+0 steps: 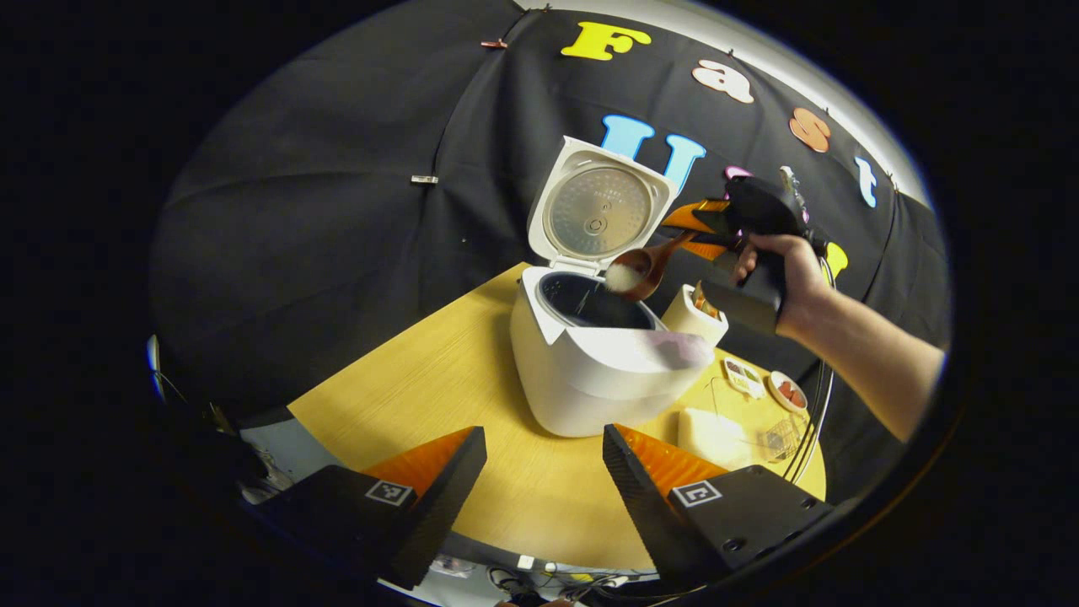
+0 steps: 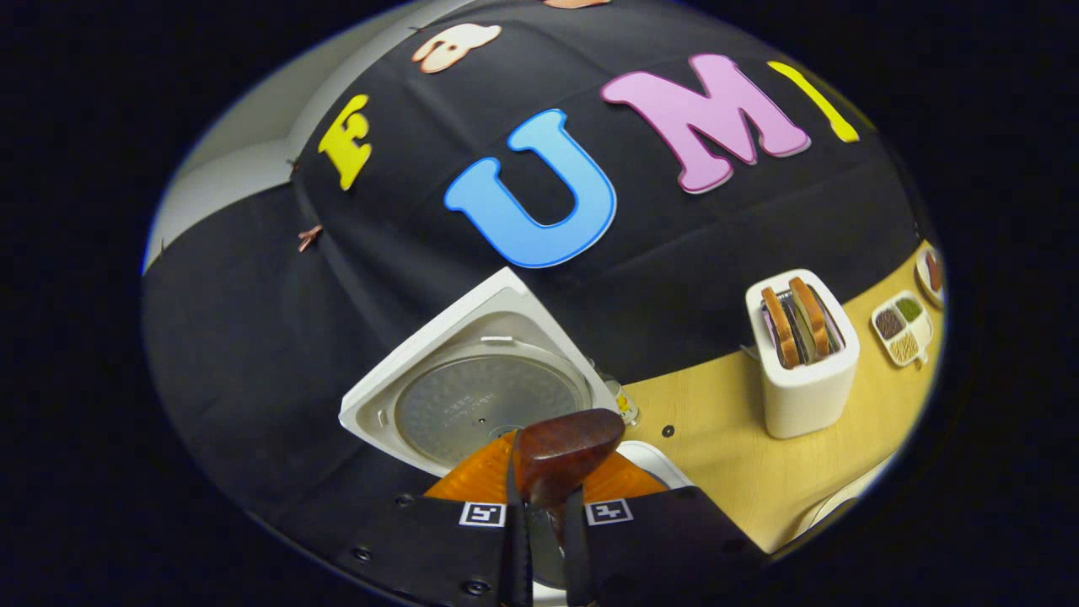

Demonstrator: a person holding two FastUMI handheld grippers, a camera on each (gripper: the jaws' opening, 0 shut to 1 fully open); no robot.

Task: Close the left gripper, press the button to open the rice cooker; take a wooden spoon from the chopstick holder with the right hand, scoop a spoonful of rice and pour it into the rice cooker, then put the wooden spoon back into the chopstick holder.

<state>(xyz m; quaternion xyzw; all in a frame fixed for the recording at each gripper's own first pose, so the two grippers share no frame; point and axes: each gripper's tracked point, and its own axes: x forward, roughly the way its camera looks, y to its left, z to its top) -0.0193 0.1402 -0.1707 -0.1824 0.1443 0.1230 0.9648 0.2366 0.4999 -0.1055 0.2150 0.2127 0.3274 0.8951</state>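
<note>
in the left gripper view the rice cooker [image 1: 590, 362] stands on the yellow table [image 1: 438, 379] with its lid [image 1: 600, 206] swung fully up and back, the metal inner plate facing forward and the dark pot open below it. the left gripper [image 1: 544, 472] hangs low in front of the cooker, its two fingers spread wide apart with nothing between them and bare tabletop showing in the gap.

farther off in that view the right gripper [image 1: 704, 228] is held by a hand [image 1: 780, 265] whose forearm reaches in from the right, bent at the wrist so the tool points left toward the cooker. it grips the handle of the wooden spoon [image 1: 645, 265], which slopes down to the left; the bowl sits just above the pot's right rim, tilted, with a white clump of rice [image 1: 622, 276] at its lip.

in the right gripper view the fingers [image 2: 514, 539] are pinched tight on the spoon's dark brown handle [image 2: 560, 455], whose rounded end stands up between them (the bowl is hidden below the gripper). the raised lid [image 2: 472, 379] is right behind it.

a white toaster [image 2: 801, 354] with slices of bread in its slots stands to the right on the table, and a small divided dish [image 2: 902, 329] of seasonings lies beyond it. the chopstick holder cannot be picked out with certainty.
</note>
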